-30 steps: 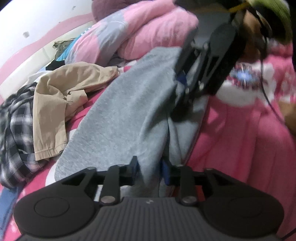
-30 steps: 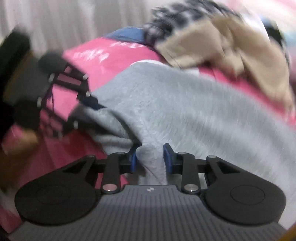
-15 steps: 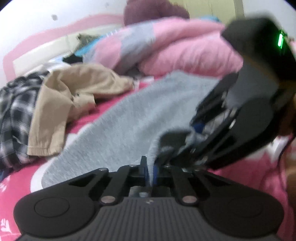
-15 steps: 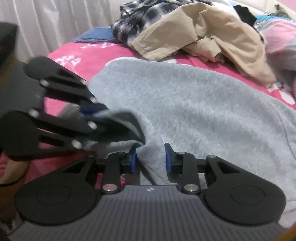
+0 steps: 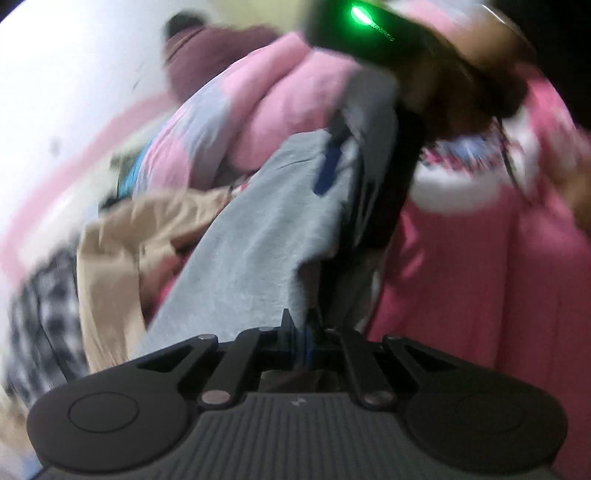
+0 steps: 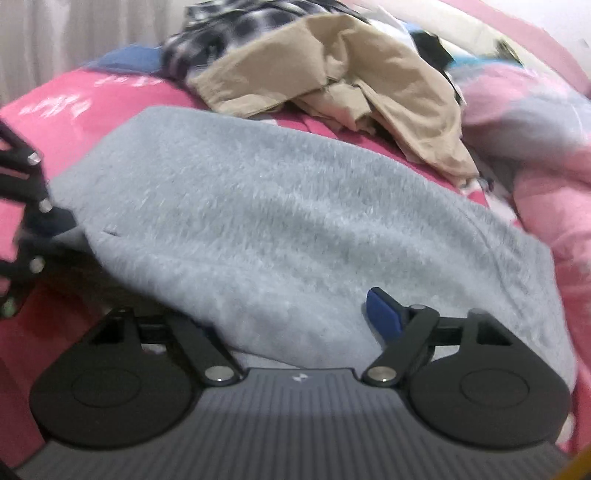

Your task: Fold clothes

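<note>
A grey fleece garment [image 6: 280, 221] lies spread on the pink bed; it also shows in the left wrist view [image 5: 258, 236]. My left gripper [image 5: 301, 332] is shut on the garment's edge and holds it lifted. My right gripper [image 6: 295, 314] is open, its jaws wide apart, with the grey cloth lying between them; its blue right pad [image 6: 382, 312] shows and the left one is hidden under the cloth. The right gripper also appears in the left wrist view [image 5: 332, 162], over the far part of the garment. The left gripper shows at the left edge of the right wrist view [image 6: 26, 221].
A beige garment [image 6: 332, 77] and a black-and-white plaid shirt [image 6: 236, 26] are piled beyond the grey one. A pink and grey quilt [image 5: 258, 107] is heaped at the head of the bed [image 6: 74, 99]. White curtains [image 6: 74, 29] hang behind.
My right gripper has opened and let go of the grey cloth. My left gripper stays shut on the edge and has swung, tilting its view. The two grippers have moved apart.
</note>
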Tool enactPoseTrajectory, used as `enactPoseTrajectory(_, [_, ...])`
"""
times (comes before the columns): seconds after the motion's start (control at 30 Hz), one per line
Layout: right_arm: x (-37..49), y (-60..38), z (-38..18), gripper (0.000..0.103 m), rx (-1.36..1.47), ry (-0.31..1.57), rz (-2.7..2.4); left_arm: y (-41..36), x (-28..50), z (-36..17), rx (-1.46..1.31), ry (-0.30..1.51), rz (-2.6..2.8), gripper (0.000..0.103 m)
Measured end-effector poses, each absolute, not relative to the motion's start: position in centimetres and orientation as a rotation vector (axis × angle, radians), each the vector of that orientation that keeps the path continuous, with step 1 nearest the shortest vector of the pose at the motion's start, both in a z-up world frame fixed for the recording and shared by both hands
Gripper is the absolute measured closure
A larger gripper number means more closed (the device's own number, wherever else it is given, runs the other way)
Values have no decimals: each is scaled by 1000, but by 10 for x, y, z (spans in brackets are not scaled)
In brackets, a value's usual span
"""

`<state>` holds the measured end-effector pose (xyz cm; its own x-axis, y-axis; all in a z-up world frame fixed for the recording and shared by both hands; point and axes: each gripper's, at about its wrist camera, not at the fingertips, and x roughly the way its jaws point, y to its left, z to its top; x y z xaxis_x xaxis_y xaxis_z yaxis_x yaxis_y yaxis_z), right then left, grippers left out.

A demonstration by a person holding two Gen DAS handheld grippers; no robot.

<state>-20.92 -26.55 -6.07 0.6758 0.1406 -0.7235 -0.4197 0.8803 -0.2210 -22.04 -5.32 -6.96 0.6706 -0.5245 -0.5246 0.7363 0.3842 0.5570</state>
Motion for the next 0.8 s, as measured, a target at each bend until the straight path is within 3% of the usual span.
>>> enactPoseTrajectory(0.27, [-262, -289, -23, 20, -713, 621, 629, -54, -220, -78, 889, 250, -810, 96])
enactPoseTrajectory(0.43, [-257, -282, 1, 27, -595, 602, 743, -54, -222, -79, 895, 247, -809, 95])
enactPoseTrajectory(0.53, [-248, -260, -10, 48, -589, 603, 793, -53, -223, -79, 906, 242, -806, 94])
enactPoseTrajectory(0.57, [-250, -251, -20, 68, -677, 585, 790, -53, -224, -79, 916, 236, -805, 94])
enactPoseTrajectory(0.6, [-251, -241, -31, 98, -769, 566, 785, -53, -224, -79, 923, 230, -800, 94])
enactPoseTrajectory(0.7, [-259, -234, -43, 97, -915, 438, 750, -52, -222, -81, 920, 238, -794, 92])
enactPoseTrajectory(0.8, [-262, -239, -75, 97, -980, 463, 767, -53, -222, -85, 920, 253, -804, 88])
